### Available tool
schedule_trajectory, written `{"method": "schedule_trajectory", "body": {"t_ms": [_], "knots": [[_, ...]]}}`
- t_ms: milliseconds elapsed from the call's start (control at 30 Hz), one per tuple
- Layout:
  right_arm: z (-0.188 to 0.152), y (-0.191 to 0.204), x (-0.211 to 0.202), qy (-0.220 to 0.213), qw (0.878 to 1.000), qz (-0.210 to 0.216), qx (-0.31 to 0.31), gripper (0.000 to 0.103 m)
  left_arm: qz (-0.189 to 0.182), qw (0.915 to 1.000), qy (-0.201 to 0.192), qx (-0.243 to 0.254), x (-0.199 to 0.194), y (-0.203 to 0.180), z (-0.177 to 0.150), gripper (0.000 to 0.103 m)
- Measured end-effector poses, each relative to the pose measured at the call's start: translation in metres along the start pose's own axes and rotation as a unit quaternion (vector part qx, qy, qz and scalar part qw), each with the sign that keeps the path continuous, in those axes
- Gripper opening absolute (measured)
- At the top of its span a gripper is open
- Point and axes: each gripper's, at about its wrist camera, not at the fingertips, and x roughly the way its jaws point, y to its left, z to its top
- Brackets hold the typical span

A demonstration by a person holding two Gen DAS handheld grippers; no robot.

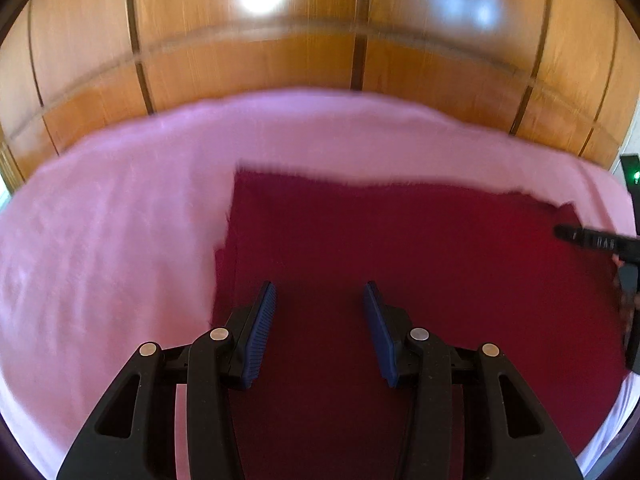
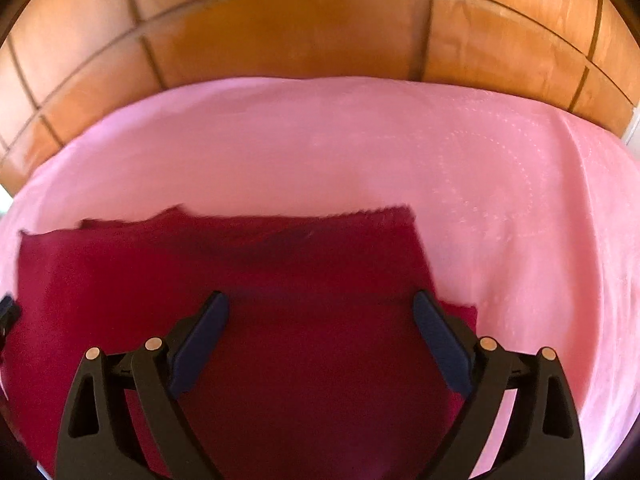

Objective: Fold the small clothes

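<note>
A dark red cloth (image 1: 400, 232) lies flat on the pink sheet (image 1: 120, 220). A second layer peeks out along its left edge. My left gripper (image 1: 320, 288) hovers over the cloth's left part, jaws apart, with nothing between the blue pads. In the right wrist view the same cloth (image 2: 240, 256) fills the lower middle, and its far edge is uneven. My right gripper (image 2: 320, 298) stands wide open above the cloth's right part, near its right edge, and holds nothing. The right gripper's black finger (image 1: 592, 240) shows at the right edge of the left wrist view.
A wooden panelled wall (image 2: 280, 32) rises right behind the pink sheet (image 2: 320, 140). A black device with a green light (image 1: 634, 176) stands at the far right. Bare pink sheet lies left of, beyond and right of the cloth.
</note>
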Motion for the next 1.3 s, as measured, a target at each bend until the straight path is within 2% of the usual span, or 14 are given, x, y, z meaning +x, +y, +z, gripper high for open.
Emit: {"method": "schedule_trajectory", "body": {"t_ms": [100, 267, 367, 433, 533, 733, 833, 967, 1167, 1300], "knots": [[0.002, -0.008, 0.004, -0.002, 1.000, 0.014, 0.021, 0.096, -0.014, 0.9996, -0.008, -0.022, 0.003, 0.008, -0.003, 0.049], [0.001, -0.009, -0.002, -0.007, 1.000, 0.016, 0.021, 0.097, -0.006, 0.9996, -0.014, -0.023, -0.009, 0.006, -0.002, 0.049], [-0.002, -0.006, -0.020, -0.015, 0.999, 0.017, 0.022, 0.098, -0.004, 0.9992, -0.028, -0.029, -0.027, 0.008, -0.003, 0.049], [-0.008, -0.012, -0.038, -0.029, 0.998, 0.035, 0.036, 0.101, -0.002, 0.9987, -0.040, -0.033, -0.039, 0.009, -0.003, 0.063], [-0.018, -0.027, -0.064, -0.050, 0.995, 0.054, 0.064, 0.100, -0.009, 0.9975, -0.059, -0.039, -0.058, 0.011, -0.006, 0.063], [-0.055, -0.064, -0.088, -0.051, 0.989, 0.064, 0.120, 0.101, -0.021, 0.9960, -0.078, -0.039, -0.088, 0.006, -0.013, 0.063], [-0.076, -0.076, -0.088, -0.036, 0.984, 0.097, 0.147, 0.101, -0.023, 0.9958, -0.081, -0.036, -0.096, 0.002, -0.015, 0.063], [-0.104, -0.078, -0.089, -0.022, 0.975, 0.141, 0.171, 0.101, -0.023, 0.9958, -0.083, -0.030, -0.105, -0.003, -0.021, 0.063], [-0.135, -0.074, -0.101, -0.028, 0.965, 0.184, 0.184, 0.101, -0.027, 0.9957, -0.086, -0.020, -0.116, -0.010, -0.029, 0.063], [-0.146, -0.068, -0.105, -0.033, 0.963, 0.194, 0.185, 0.101, -0.029, 0.9960, -0.083, -0.014, -0.118, -0.014, -0.035, 0.063]]}}
